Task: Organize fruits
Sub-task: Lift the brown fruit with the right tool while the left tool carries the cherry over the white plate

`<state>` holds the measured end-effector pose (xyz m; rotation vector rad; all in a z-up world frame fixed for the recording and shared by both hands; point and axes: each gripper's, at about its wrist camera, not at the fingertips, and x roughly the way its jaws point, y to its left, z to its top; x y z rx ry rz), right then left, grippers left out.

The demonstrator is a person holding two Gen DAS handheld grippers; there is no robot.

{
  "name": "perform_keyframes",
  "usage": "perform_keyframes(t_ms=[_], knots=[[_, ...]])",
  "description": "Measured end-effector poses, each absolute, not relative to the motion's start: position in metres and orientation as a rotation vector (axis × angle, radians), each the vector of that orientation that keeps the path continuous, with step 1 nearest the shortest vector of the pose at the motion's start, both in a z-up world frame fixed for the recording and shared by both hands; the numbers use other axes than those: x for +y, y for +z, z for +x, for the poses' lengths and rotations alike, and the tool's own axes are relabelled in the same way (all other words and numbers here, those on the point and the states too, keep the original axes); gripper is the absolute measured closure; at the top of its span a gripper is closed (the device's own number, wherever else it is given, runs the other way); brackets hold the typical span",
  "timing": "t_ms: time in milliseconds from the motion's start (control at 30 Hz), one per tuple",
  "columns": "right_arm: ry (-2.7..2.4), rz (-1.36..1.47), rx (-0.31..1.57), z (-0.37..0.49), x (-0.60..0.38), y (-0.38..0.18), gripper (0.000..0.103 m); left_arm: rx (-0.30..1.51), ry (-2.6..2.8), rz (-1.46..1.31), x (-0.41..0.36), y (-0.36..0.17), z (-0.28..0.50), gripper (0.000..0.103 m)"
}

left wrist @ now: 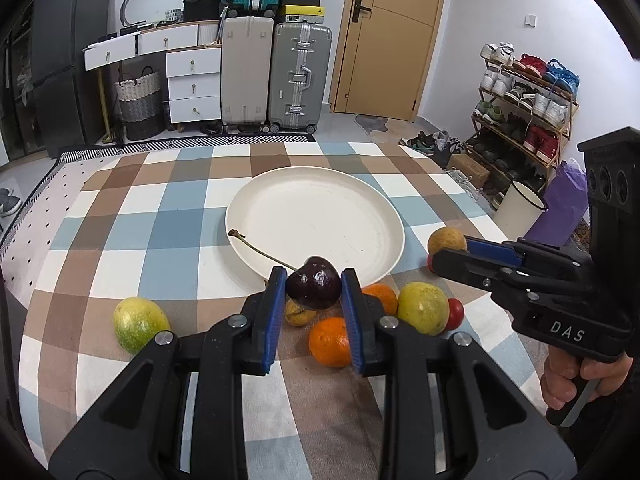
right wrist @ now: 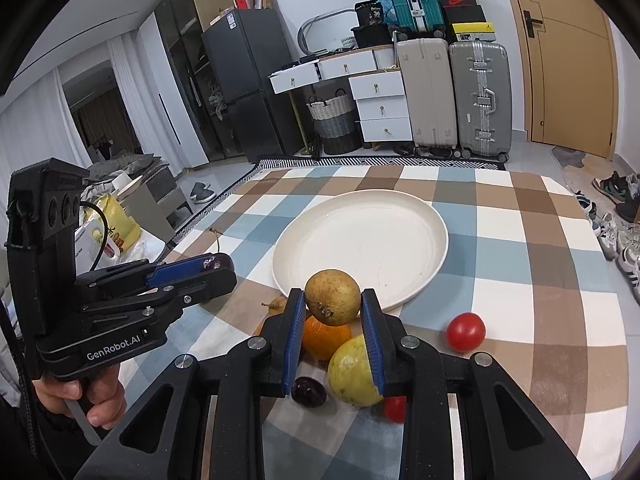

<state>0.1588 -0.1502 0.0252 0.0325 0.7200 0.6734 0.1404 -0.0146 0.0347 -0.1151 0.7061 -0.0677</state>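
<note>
- The left tongs (left wrist: pixel 313 285) are clenched on a dark cherry (left wrist: pixel 315 288), held over the near rim of the plate.
- The right tongs (right wrist: pixel 333 298) grasp a brownish-yellow round fruit (right wrist: pixel 333 297) just before the same rim.
- The white plate (right wrist: pixel 360 216) on the checked table (right wrist: pixel 520 264) holds nothing.
- Oranges (left wrist: pixel 330 340), green-yellow fruits (left wrist: pixel 422 307) and a small red fruit (right wrist: pixel 465 331) lie on the cloth beside it.

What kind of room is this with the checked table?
Probably a room in someone's home, used partly for storage. Hard-shell grey suitcases stand by a wooden door, a wooden shoe rack full of sneakers lines the wall, and a tall dark fridge stands nearby.
</note>
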Motion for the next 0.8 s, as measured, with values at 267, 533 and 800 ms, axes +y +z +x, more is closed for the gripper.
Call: perform_keyframes(t_ms=[267, 533, 800], knots=[[0.667, 0.020, 0.759, 0.186, -0.137, 0.015, 0.074, 0.732, -0.058, -0.107, -0.012, 0.020, 0.171, 0.078], [0.662, 0.011, 0.792, 0.206, -0.131, 0.002, 0.074, 0.747, -0.039, -0.118, -0.007, 0.006, 0.197, 0.078], [0.646, 0.015, 0.825, 0.220, -0.128, -0.011, 0.074, 0.765, -0.030, -0.113, -0.004, -0.006, 0.212, 0.078]])
